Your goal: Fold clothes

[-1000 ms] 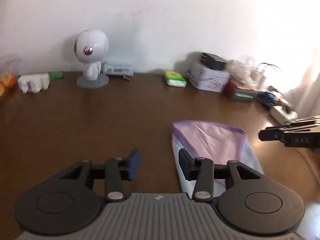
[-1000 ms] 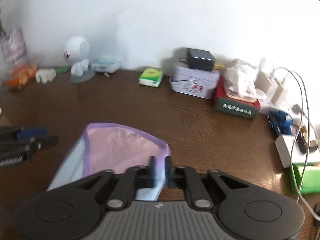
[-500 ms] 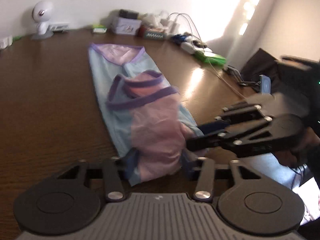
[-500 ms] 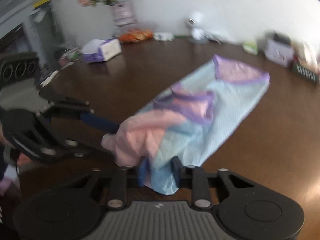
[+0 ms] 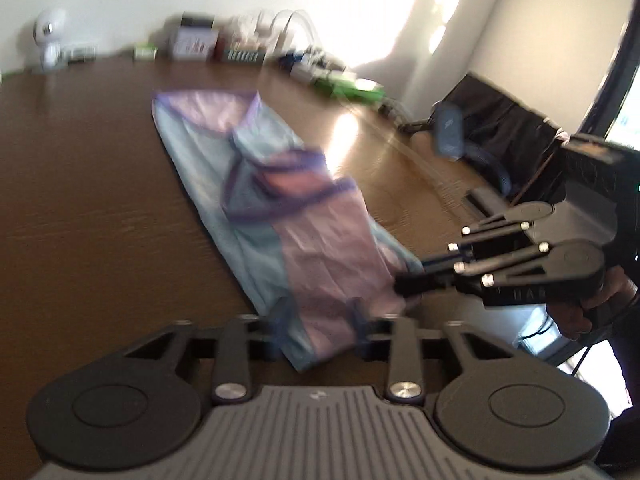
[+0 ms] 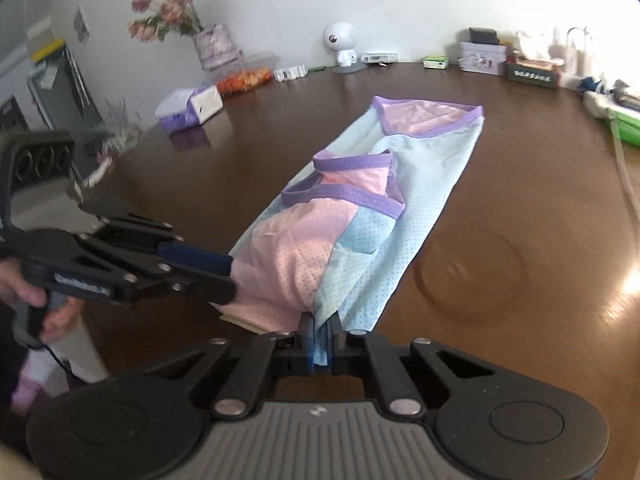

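A light-blue and pink garment point(image 6: 380, 208) with purple trim lies lengthwise on the brown table point(image 6: 520, 240), one pink part doubled over its middle. My right gripper point(image 6: 320, 338) is closing, its jaws pinching the light-blue near edge. My left gripper point(image 5: 320, 320) is opening: its fingers stand wide apart with the garment's point(image 5: 280, 208) near end lying between them. In the right wrist view the left gripper point(image 6: 228, 276) comes in from the left at the pink end. In the left wrist view the right gripper point(image 5: 412, 274) reaches in from the right.
Along the far wall stand a white robot figure point(image 6: 342, 46), a vase of flowers point(image 6: 214, 46), a tissue box point(image 6: 192, 108) and tins point(image 6: 482, 56). Cables and a green item point(image 6: 624, 124) lie at the right edge. A black chair point(image 5: 500, 120) stands beyond the table.
Both grippers pulled back from the garment's far purple-trimmed end to its near end. The left jaws have widened around the cloth. The right jaws have narrowed onto the blue edge.
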